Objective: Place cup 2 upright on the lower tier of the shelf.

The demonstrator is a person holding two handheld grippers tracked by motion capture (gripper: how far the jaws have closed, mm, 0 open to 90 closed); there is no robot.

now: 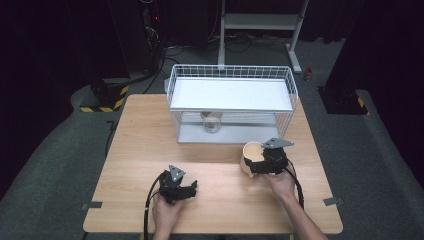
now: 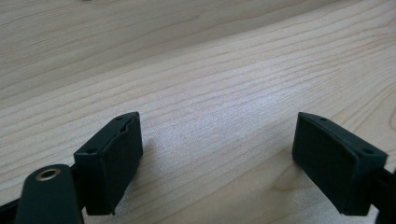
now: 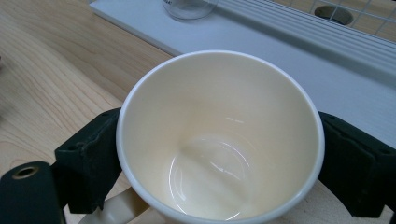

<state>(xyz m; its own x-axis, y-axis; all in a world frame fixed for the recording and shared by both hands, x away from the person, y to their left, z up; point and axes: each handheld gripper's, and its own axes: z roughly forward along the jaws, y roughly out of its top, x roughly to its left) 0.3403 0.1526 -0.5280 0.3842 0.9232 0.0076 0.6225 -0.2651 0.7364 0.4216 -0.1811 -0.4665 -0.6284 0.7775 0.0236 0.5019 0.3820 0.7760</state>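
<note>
Clamping the cup (image 3: 219, 140), right gripper (image 3: 219, 154) hides its handle; left gripper (image 2: 217, 163), at 7 o'clock, gapes over tabletop (image 2: 210, 70).

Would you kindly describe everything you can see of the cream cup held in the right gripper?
The cup is glossy, ceramic-looking, cream inside and out, with a round rim, empty, its bottom reflecting light. A handle stub shows at its lower left. It stands upright, mouth up, near the wooden table's right side, just before the wire rack. The right gripper clasps it, one black jaw against each side of its wall.
</note>
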